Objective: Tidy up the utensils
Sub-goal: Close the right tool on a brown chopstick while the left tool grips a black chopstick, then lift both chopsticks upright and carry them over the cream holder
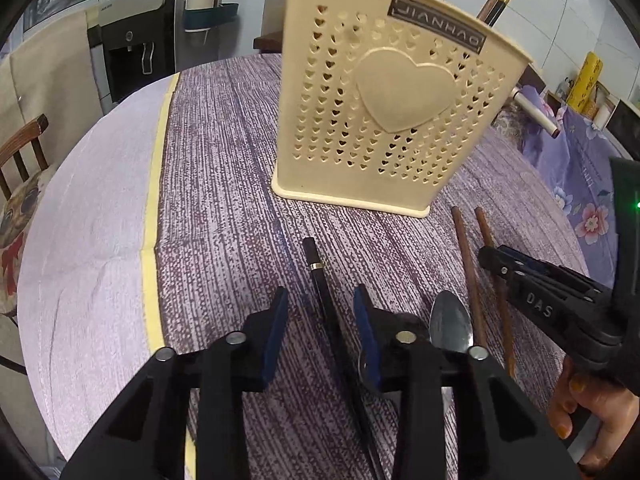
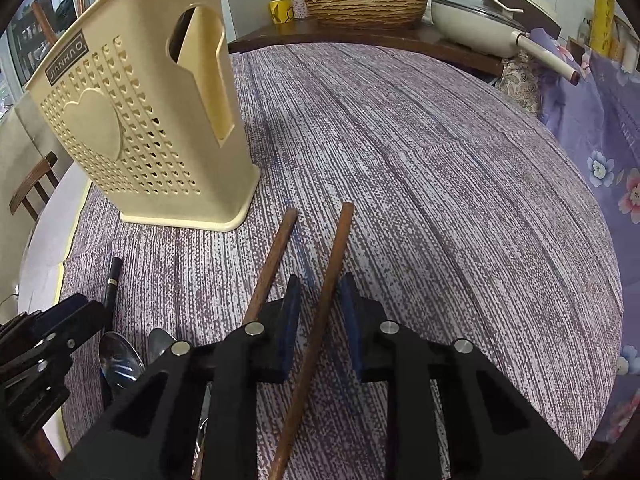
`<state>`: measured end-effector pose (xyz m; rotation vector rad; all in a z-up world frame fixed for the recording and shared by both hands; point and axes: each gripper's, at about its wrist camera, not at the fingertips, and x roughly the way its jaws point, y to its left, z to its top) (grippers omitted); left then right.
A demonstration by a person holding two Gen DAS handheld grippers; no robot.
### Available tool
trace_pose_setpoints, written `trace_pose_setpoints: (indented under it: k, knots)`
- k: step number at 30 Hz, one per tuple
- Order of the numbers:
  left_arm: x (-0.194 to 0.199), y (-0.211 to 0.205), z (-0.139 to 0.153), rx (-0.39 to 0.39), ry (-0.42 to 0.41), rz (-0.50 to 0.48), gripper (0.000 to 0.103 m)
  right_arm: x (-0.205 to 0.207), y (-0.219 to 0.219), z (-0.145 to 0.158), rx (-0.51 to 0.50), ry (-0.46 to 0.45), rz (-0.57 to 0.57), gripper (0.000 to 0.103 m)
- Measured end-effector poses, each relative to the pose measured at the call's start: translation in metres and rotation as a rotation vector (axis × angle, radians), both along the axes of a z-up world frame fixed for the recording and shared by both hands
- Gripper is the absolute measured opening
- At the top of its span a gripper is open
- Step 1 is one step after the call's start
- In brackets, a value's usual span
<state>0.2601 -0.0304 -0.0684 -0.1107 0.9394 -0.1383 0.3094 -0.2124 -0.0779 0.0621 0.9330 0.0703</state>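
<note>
My left gripper [image 1: 320, 320] had its fingers wide around a black gold-banded chopstick [image 1: 318, 276] lying on the purple striped surface [image 1: 224, 200]. My right gripper [image 2: 320, 320] sat wide over one brown wooden chopstick [image 2: 320, 312], its twin [image 2: 276, 256] just outside. The cream perforated plastic utensil holder [image 1: 384, 96] stood at twelve o'clock; two steel spoons [image 2: 120, 360] lay between the grippers.

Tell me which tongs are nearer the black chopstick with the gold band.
Left. The left tongs are open and straddle the black chopstick, which lies between their pads. The right tongs sit off to its right, open around a brown chopstick instead.
</note>
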Motion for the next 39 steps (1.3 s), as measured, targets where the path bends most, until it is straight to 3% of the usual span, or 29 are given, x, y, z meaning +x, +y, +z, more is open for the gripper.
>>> trace_pose_setpoints:
  k: [2,12,21,39]
  knots:
    - [0.004,-0.002,-0.004,0.007,0.013,0.003,0.021,0.000,0.000,0.000,-0.003,-0.001,-0.002,0.022]
    - [-0.002,-0.014,-0.004,0.090,-0.009,0.015,0.012,0.004,0.010,-0.001,-0.043,-0.012,-0.005,0.022]
    - [-0.007,-0.020,-0.004,0.124,-0.017,-0.002,0.010,0.006,0.008,0.001,-0.036,-0.011,-0.005,0.010]
    - [0.003,-0.017,-0.003,0.096,-0.008,-0.022,0.008,0.015,-0.005,0.002,0.045,-0.010,0.001,0.008]
